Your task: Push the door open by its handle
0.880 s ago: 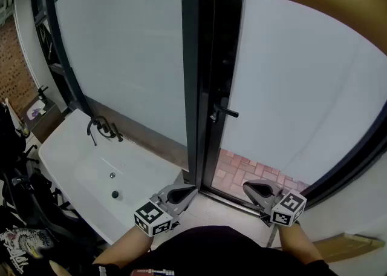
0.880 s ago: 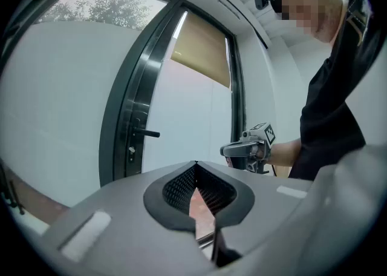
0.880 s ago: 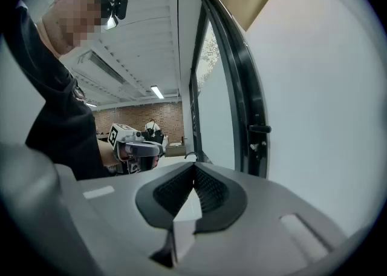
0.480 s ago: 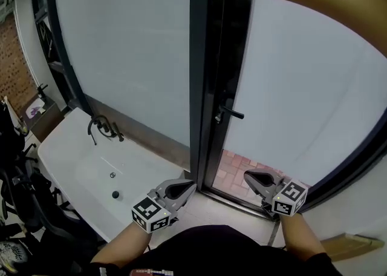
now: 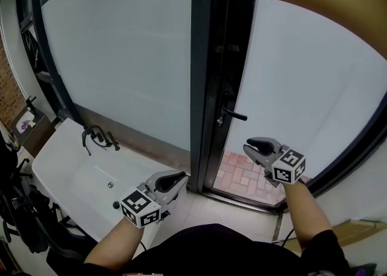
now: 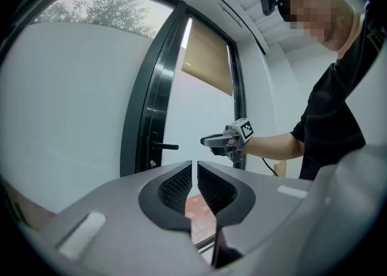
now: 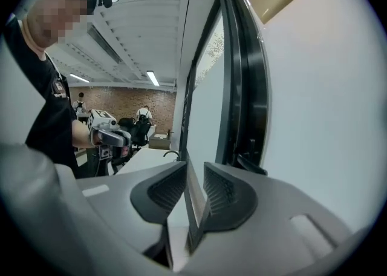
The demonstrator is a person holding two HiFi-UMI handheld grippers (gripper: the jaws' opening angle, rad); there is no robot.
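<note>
Your right gripper (image 5: 250, 144) has its jaws slightly apart and empty, just near and right of the black door handle (image 5: 233, 114), not touching it. Your left gripper (image 5: 180, 177) is lower left, jaws almost together and empty, beside the white basin (image 5: 66, 166).

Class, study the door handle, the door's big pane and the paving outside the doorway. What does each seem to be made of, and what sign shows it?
Door handle: probably metal with a matte black coating; it is a thin, dark lever.
Pane: likely frosted glass; it is an even milky white and nothing shows through it.
Paving: brick or clay pavers; reddish blocks with pale joints.
</note>
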